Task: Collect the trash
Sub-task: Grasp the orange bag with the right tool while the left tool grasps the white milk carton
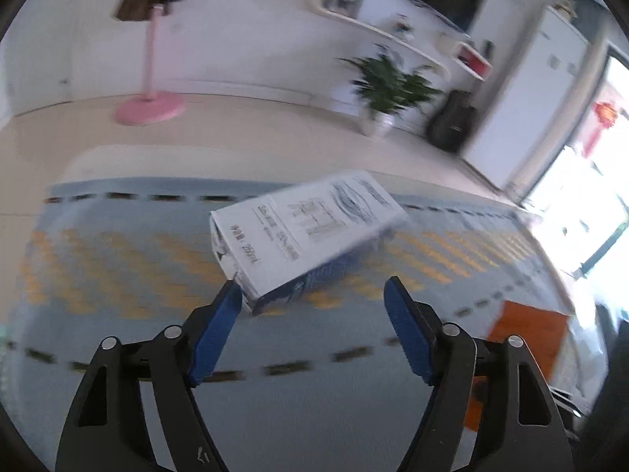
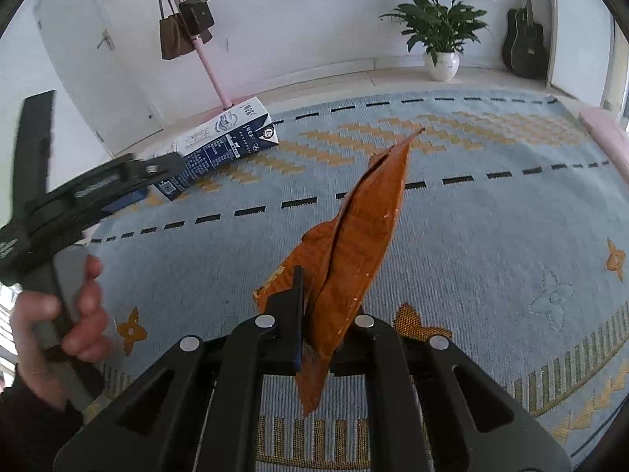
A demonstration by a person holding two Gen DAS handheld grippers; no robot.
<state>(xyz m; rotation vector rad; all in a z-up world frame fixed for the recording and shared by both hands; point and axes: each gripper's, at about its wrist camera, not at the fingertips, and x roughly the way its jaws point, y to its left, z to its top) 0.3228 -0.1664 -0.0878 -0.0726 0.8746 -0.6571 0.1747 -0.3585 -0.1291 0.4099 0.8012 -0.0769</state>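
A white and blue milk carton lies on its side on the blue patterned rug. My left gripper is open, its blue pads just short of the carton's near end. The carton also shows in the right wrist view, with the left gripper beside it. My right gripper is shut on an orange crumpled wrapper and holds it above the rug. The wrapper also shows at the right of the left wrist view.
A pink coat stand with brown bags stands by the white wall behind the carton. A potted plant and a black guitar stand at the far wall. A pink cushion edge lies at the rug's right.
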